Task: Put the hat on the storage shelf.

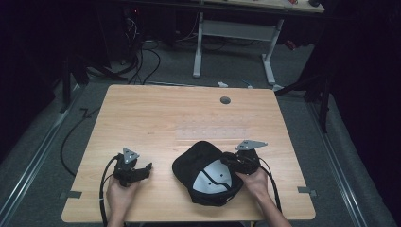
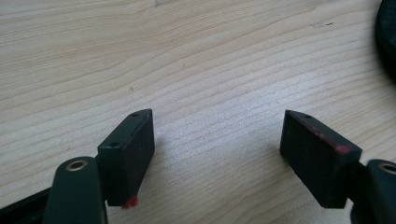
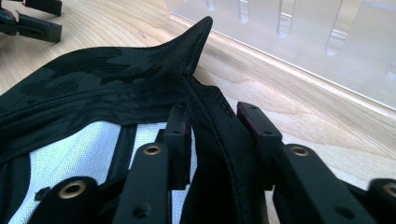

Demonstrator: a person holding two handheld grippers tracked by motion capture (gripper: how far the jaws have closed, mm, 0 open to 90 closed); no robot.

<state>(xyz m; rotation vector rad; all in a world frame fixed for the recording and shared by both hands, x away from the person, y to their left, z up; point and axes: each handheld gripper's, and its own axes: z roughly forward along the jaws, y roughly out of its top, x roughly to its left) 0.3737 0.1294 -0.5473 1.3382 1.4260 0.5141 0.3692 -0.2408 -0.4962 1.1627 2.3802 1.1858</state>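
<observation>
A black cap (image 1: 201,153) lies upside down on the wooden table (image 1: 156,113), its white mesh lining facing up. My right gripper (image 1: 231,161) sits at the cap's right edge. In the right gripper view the jaws (image 3: 215,112) stand on either side of the cap's black rim band, pads against the fabric, with the cap's crown (image 3: 93,88) spread out to the left. My left gripper (image 1: 144,169) rests low on the table to the left of the cap, apart from it. Its jaws (image 2: 217,154) are wide open over bare wood, and the cap's edge (image 2: 387,37) is off to the right.
A clear plastic strip (image 1: 210,132) lies flat on the table just beyond the cap and also appears as the clear strip (image 3: 303,37) ahead of the right gripper. A grey cable hole (image 1: 225,100) sits near the far edge. A white desk frame (image 1: 236,33) stands on the floor behind.
</observation>
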